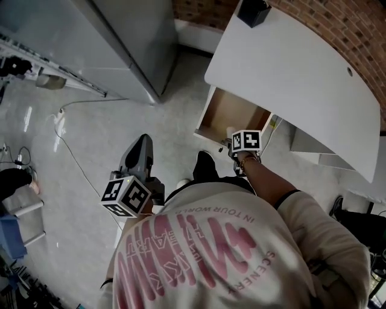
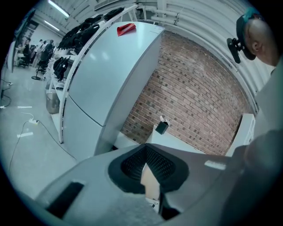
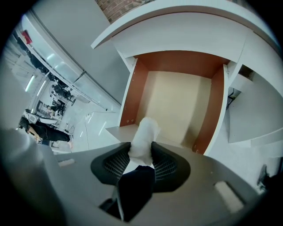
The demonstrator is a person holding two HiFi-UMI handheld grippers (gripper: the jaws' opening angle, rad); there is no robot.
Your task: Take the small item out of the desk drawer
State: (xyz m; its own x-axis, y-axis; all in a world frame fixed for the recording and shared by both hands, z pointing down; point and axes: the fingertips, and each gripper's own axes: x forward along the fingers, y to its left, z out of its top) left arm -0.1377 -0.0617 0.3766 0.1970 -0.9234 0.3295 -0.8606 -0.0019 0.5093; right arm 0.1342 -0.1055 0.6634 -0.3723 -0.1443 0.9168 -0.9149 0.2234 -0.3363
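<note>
My right gripper is shut on a small soft white item, which sticks out past the pads over the drawer's front edge. The wooden desk drawer stands pulled open under the white desk top, and its floor looks bare. In the head view the right gripper is at the front of the open drawer. My left gripper hangs low over the floor, away from the desk. Its jaws are together with nothing between them.
A black box stands on the far end of the desk top. A tall grey cabinet stands left of the desk against a brick wall. A cable runs over the floor at the left. The person's shoe is below the drawer.
</note>
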